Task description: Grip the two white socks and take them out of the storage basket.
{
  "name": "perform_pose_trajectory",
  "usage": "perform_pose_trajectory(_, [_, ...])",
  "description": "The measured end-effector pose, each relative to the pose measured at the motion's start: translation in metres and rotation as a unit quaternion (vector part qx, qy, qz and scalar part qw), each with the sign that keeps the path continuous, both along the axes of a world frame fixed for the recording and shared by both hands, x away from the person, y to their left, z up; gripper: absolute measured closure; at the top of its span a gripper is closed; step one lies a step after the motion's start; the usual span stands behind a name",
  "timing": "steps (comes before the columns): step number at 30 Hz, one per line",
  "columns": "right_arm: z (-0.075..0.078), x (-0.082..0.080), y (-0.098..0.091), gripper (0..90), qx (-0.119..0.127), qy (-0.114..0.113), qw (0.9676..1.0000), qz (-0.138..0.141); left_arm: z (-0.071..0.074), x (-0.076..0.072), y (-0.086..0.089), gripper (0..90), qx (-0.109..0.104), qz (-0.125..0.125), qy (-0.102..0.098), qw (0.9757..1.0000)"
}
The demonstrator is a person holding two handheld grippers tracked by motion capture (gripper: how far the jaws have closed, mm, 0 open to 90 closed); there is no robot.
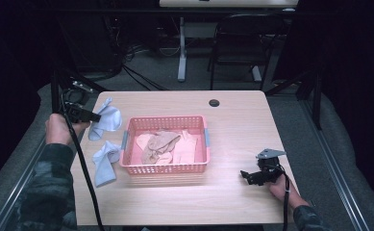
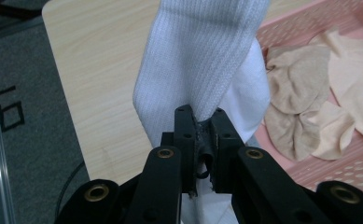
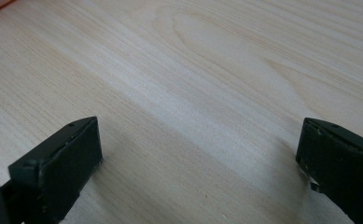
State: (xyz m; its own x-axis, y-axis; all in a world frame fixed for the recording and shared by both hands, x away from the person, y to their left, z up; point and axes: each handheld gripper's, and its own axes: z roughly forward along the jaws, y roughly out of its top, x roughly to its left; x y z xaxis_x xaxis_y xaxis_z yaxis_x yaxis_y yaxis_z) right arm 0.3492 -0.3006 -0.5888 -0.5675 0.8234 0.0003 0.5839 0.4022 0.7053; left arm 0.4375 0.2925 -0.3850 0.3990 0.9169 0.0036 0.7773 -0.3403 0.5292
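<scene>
**Socks going into the basket: two pale blue ones left**

Black fingers [image 2: 202, 135] of the left gripper [image 1: 95, 117] sit pressed nearly together, pinching a fold of a ribbed pale blue sock [image 2: 202, 60] that hangs from them. From the high view that sock [image 1: 105, 120] is lifted near the left edge of the table [image 1: 232, 202], toward its far left corner and just beside the pink basket [image 1: 165, 168], not yet over the rim.

Inside the basket lie several beige socks [image 1: 163, 144], heaped loosely against each other; I'd judge those as the part already dealt with. A second pale blue sock [image 1: 105, 161] lies flat on the table along the left edge, just beside the basket's left wall, touched by nothing.

Over by the right edge, toward the near right corner, the right gripper [image 1: 252, 176] rests low on the bare wood with its fingers [image 3: 58, 168] spread wide and nothing between them; its own view looks along them at wood grain.

As I read it, the work is roughly past the halfway mark: the beige socks are in, the held blue sock needs carrying over the rim and letting go, and the one on the table has yet to be picked up. The right hand looks idle for now.
</scene>
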Motion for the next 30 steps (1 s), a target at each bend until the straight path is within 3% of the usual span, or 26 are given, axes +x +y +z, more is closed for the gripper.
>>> perform_pose_trajectory(5, [0.0, 0.0, 0.0, 0.0, 0.001, 0.0, 1.0, 0.0, -0.008, 0.004, 0.009, 83.7, 0.005, 0.012, 0.006, 0.9999])
perform_pose_trajectory(15, [0.0, 0.0, 0.0, 0.0, 0.002, 0.001, 1.0, 0.0, -0.038, 0.011, 0.021, 84.1, -0.002, 0.034, 0.018, 0.9993])
perform_pose_trajectory(23, [0.0, 0.0, 0.0, 0.0, 0.003, 0.001, 1.0, 0.0, -0.056, 0.019, 0.02, 84.1, 0.012, 0.042, 0.029, 0.9986])
perform_pose_trajectory(27, [0.0, 0.0, 0.0, 0.0, 0.003, 0.0, 1.0, -0.001, -0.062, 0.023, 0.018, 84.4, 0.012, 0.045, 0.02, 0.9987])
perform_pose_trajectory(30, [0.0, 0.0, 0.0, 0.0, 0.002, 0.0, 1.0, -0.001, -0.073, 0.03, 0.016, 84.5, 0.016, 0.053, 0.032, 0.998])
